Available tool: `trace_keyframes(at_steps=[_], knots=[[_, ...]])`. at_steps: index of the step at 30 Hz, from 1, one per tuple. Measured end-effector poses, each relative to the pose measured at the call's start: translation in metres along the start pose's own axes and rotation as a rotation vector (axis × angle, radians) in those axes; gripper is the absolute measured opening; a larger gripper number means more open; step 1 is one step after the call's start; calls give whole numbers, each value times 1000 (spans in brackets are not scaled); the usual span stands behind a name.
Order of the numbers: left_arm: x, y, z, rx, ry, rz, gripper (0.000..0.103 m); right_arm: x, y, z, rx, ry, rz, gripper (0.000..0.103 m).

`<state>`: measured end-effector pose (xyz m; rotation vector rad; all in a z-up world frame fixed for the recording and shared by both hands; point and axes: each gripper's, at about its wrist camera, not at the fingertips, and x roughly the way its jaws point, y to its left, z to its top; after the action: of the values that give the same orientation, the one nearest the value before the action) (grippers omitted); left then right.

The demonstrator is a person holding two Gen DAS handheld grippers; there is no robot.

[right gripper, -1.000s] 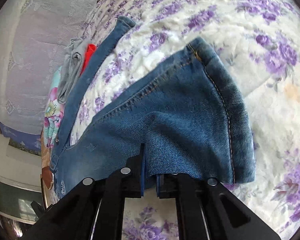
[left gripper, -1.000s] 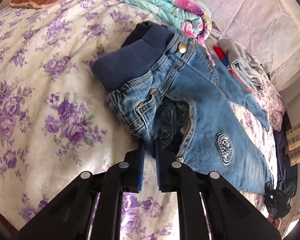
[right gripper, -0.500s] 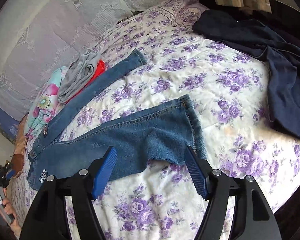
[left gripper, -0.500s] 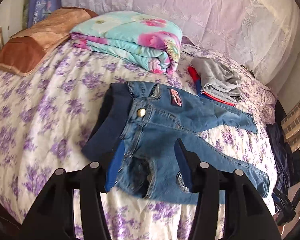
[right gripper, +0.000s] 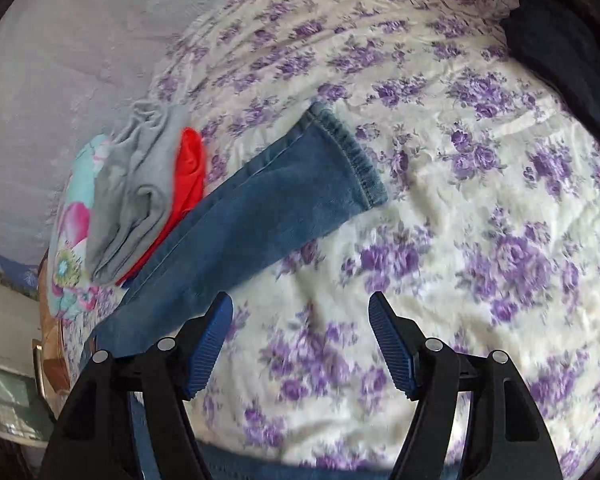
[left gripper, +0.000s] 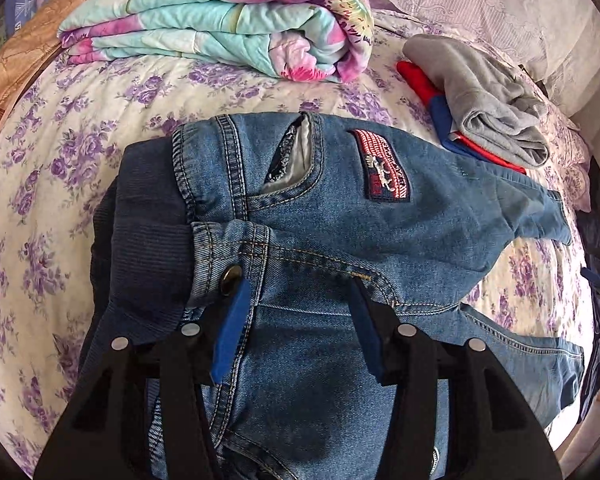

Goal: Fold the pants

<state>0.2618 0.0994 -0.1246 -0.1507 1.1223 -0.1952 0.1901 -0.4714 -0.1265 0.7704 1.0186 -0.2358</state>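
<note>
Spreading across most of what I can see is the bedspread (right gripper: 480, 208), a soft, slightly rumpled cream cotton printed with purple roses, and lying flat on it are the pants (left gripper: 332, 232), a small pair of blue denim jeans with orange topstitching and a dark ribbed knit waistband. They are stretching lengthwise across the bed, waist toward the left gripper (left gripper: 296, 300) and legs running away toward the right side of its view, the two legs splaying apart in a narrow V. The far leg is ending in a hemmed cuff that is pointing out over the roses in the right wrist view, and it is lying just beside a pile of folded clothes. The left gripper is hovering over the fly area, its blue-padded fingers (left gripper: 230, 332) standing partly apart with the denim under the gap, one pad just beside the metal waist button (left gripper: 230, 276); I cannot see the pads pressing on the cloth. The right gripper (right gripper: 300, 304) is hanging over bare bedspread with its ribbed blue fingers (right gripper: 388, 344) standing wide apart and holding nothing, the far leg lying beyond its left fingertip. Behind the waist a folded quilt (left gripper: 228, 20) in turquoise with pink flowers is sitting plump and rounded. The folded clothes are a soft gray fleece garment (left gripper: 484, 96) on top of something red and blue. On the upper thigh a red embroidered patch (left gripper: 384, 168) is showing, slightly tilted.
</note>
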Motion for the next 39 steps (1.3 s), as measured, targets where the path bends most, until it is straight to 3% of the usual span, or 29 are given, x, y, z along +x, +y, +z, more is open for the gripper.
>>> trace_keyframes(at_steps=[4,5,6,7,9,12,14,17,18,19,21,23,24,27,28,29,30,32,36,39], knots=[[-1,10,2,-23,6,-52,49,39,-16,32,113,-6,82,70],[-1,10,2,-24,7,-55,49,47,-19,35,132,2,112,61],[0,9,3,-22,7,-52,50,54,-21,37,149,7,127,45],[0,8,2,-18,6,-45,50,59,-23,39,154,9,117,9],[-1,5,1,-12,3,-33,50,56,-22,39,148,-6,120,9],[-2,3,0,-6,-1,-27,50,20,-16,37,103,-90,101,9],[-1,3,1,-2,1,-24,50,7,-23,29,116,-78,76,9],[1,0,2,7,4,-5,50,36,-36,15,104,2,-42,9],[2,-2,2,13,6,2,52,51,-43,11,113,12,-41,9],[2,-4,2,20,8,6,54,48,-44,8,96,-45,-31,10],[0,-6,2,36,23,18,54,47,-29,6,7,-31,-105,15],[-9,-2,0,30,69,-16,54,37,-19,1,-35,0,-173,49],[-16,2,0,27,74,-37,54,27,-16,-3,-49,-6,-200,56],[-46,17,7,26,32,4,54,-10,3,-23,-158,-108,-330,59],[-55,25,14,21,21,28,56,-19,12,-32,-198,-132,-334,59],[-61,32,22,13,16,45,60,-26,23,-42,-231,-136,-303,60],[-65,38,35,13,17,59,71,-27,39,-49,-266,-117,-250,60],[-63,42,64,42,25,79,81,-21,80,-64,-367,-47,-136,60],[-32,45,116,105,88,89,81,16,175,-100,-580,80,33,60],[-7,44,140,140,135,46,81,50,234,-117,-683,108,55,60]])
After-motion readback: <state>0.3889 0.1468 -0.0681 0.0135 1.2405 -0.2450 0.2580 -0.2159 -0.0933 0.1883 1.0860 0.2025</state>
